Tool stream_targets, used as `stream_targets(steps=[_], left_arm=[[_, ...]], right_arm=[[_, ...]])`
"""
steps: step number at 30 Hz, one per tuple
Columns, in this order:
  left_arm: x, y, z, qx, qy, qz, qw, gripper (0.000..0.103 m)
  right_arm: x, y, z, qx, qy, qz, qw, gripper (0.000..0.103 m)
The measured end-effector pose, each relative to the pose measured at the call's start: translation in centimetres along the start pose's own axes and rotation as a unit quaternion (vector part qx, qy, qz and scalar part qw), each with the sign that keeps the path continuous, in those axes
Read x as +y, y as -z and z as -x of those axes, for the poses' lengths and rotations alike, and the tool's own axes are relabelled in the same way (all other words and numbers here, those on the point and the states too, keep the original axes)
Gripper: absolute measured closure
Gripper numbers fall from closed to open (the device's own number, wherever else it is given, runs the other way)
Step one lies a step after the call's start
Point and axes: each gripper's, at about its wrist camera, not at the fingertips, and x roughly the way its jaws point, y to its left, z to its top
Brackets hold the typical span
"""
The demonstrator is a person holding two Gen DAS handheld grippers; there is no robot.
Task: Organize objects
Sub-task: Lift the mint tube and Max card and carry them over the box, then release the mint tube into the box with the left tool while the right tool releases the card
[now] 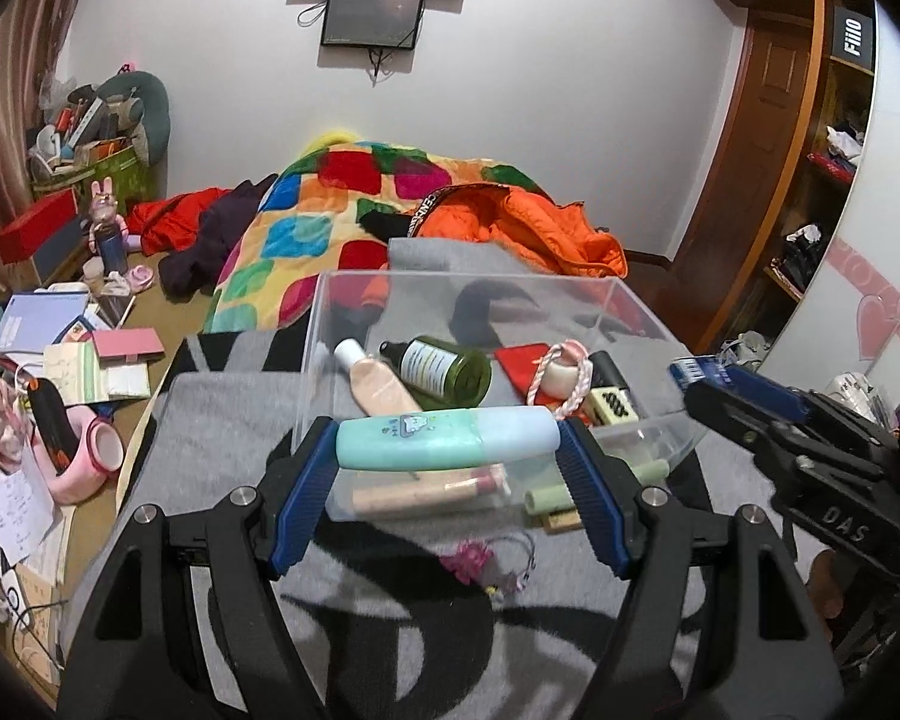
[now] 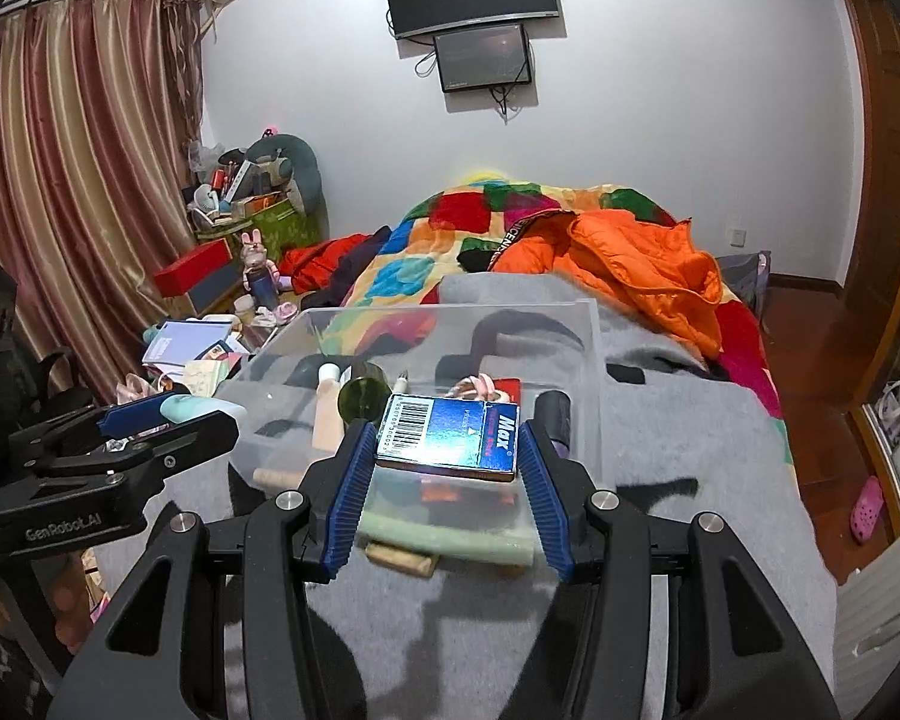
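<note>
The left tool [image 1: 447,447] grips a mint-and-blue tube [image 1: 447,439] crosswise, one blue pad [image 1: 306,471] pressed on each end, and holds it above the near rim of a clear plastic box [image 1: 654,312]. The right tool [image 2: 444,468] is closed on a blue Max carton [image 2: 450,438] (barcode facing up), its pads clamped on the two short sides, also above the box's near edge. In the left wrist view the right tool shows at the far right with the carton's end poking out.

The box sits on a grey blanket with black shapes [image 1: 222,420] spread over the bed. Inside it lie a dark green glass bottle [image 1: 444,369] on its side, a peach bottle with a white cap [image 1: 378,384] touching it, a red pouch [image 1: 519,363], a small white pot bound with pink-and-white cord [image 1: 561,378] and a black item with a cream patterned face [image 1: 615,402]. Pale green sticks [image 1: 594,483] and a tan tube [image 1: 426,489] show through the near wall. A pink hair tie [image 1: 489,561] lies on the blanket just in front of the box
</note>
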Motion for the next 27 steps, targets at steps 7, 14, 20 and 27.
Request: stream_targets(steps=[7,14,20,27], left_arm=[[0.5,-0.4,-2.2,0.019,0.003,0.001,0.9998,0.03],[1.1,-0.6,-4.6,0.035,-0.012,0.001,0.9993,0.03],[1.5,-0.9,-5.5,0.041,-0.004,0.009,0.9991,0.03],[1.0,-0.5,-4.9,0.037,-0.01,-0.007,0.9992,0.03]], right_arm=[[0.2,-0.1,-2.5,0.026,-0.003,0.0,1.0,0.058],[0.8,0.1,-4.9,0.048,-0.006,0.005,0.999,0.057],[1.4,0.1,-5.7,0.052,-0.006,0.02,0.998,0.057],[1.4,0.2,-5.5,0.053,-0.008,0.017,0.998,0.057]])
